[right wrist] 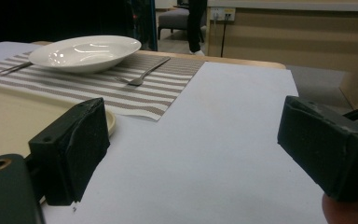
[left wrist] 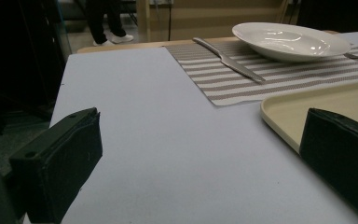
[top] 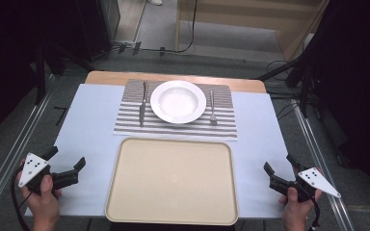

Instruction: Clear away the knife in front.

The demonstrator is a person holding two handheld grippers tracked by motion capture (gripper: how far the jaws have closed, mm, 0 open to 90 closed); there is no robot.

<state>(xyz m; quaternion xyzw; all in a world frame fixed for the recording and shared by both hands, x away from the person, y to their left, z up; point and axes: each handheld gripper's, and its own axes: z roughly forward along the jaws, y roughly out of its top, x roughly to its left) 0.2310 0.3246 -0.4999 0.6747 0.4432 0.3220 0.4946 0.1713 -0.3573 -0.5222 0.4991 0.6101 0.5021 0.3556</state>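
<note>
A white deep plate (top: 178, 101) sits on a striped grey placemat (top: 176, 126) at the far middle of the table. A knife (top: 143, 103) lies left of the plate and a fork (top: 212, 108) right of it. A beige tray (top: 171, 180) lies empty in front of the mat. My left gripper (top: 67, 159) rests at the near left of the table, open, nothing between its jaws. At the near right my right gripper (top: 280, 162) is open and empty too. The left gripper view shows the plate (left wrist: 291, 41), knife (left wrist: 228, 59) and tray (left wrist: 317, 100); the right gripper view shows the plate (right wrist: 85, 52) and fork (right wrist: 144, 74).
A pale sheet (top: 89, 130) covers the wooden table (top: 111, 77). Metal rails (top: 24, 130) run along both sides. Cables (top: 188, 43) lie on the floor beyond the far edge, and a person's legs (left wrist: 103, 21) stand further back.
</note>
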